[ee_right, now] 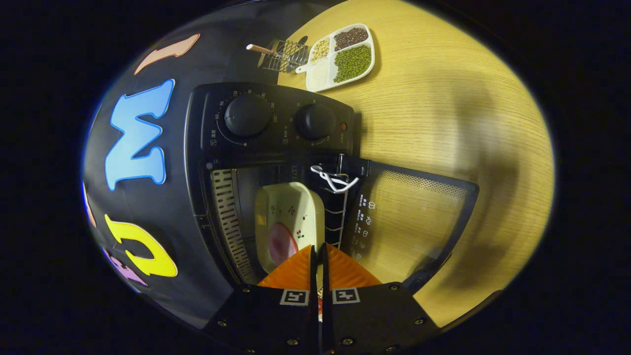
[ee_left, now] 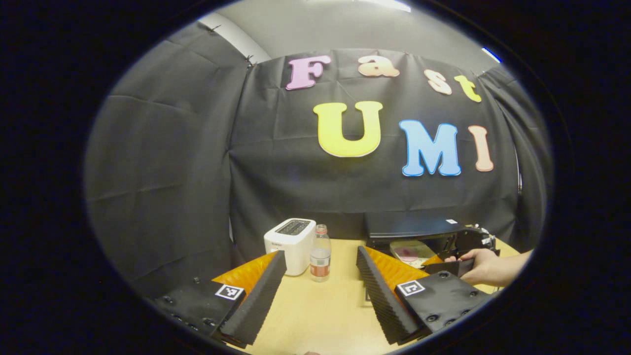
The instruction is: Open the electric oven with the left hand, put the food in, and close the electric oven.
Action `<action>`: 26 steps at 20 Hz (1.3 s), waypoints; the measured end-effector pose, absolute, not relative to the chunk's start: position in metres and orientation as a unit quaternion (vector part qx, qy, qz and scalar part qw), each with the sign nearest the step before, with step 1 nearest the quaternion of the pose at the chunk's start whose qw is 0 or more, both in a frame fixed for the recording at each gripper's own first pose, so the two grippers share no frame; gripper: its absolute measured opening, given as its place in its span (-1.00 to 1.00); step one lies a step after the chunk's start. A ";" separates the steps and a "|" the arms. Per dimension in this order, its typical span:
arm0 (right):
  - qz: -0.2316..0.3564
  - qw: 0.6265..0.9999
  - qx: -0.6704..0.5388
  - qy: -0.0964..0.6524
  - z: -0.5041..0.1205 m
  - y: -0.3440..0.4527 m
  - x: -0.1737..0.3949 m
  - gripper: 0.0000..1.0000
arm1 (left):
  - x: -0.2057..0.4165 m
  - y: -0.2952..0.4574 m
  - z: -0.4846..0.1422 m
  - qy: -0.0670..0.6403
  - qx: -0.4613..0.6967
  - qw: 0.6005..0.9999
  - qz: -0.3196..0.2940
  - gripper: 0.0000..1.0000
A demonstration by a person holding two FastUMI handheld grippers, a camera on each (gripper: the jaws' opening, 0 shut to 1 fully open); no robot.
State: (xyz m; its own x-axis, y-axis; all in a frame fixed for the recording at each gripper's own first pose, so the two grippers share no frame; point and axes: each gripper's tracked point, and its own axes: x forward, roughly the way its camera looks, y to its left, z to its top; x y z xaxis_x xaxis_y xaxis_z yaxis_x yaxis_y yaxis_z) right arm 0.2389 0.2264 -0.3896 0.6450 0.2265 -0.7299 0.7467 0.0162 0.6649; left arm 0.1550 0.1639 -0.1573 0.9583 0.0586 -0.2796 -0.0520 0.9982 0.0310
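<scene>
Food [ee_right: 282,242] sat on a dish [ee_right: 288,217] inside the oven [ee_right: 236,148], straight ahead of the right gripper [ee_right: 318,256], whose jaws were pinched nearly together on the dish's near rim. The door [ee_right: 409,217] lay fully open beside the dish. The left gripper [ee_left: 320,291] hung wide open and empty, well back from the oven, near a toaster [ee_left: 291,244] and bottle [ee_left: 320,259]. The dish's long axis seemed to run into the cavity, so letting go and backing straight out looked simplest.
</scene>
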 end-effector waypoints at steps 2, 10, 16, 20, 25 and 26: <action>-0.214 0.606 0.682 0.348 -0.389 0.227 0.249 -0.87 | 0.160 0.165 -0.161 0.144 0.013 0.989 0.026 1.00; -0.127 0.615 0.701 0.337 -0.357 0.247 0.255 0.95 | 0.165 0.156 -0.169 0.146 0.004 0.989 0.013 1.00; -0.061 0.689 0.630 0.354 -0.318 0.232 0.218 0.93 | 0.161 0.123 -0.170 0.145 -0.010 0.989 -0.013 1.00; -0.014 0.746 0.567 0.350 -0.288 0.208 0.191 0.93 | 0.156 0.096 -0.177 0.151 -0.017 0.988 -0.033 1.00; 0.041 0.834 0.452 0.313 -0.245 0.170 0.164 0.93 | 0.146 0.063 -0.196 0.170 -0.019 0.984 -0.054 0.94; 0.047 0.848 0.429 0.308 -0.239 0.163 0.156 0.93 | 0.144 0.056 -0.202 0.176 -0.020 0.982 -0.059 0.80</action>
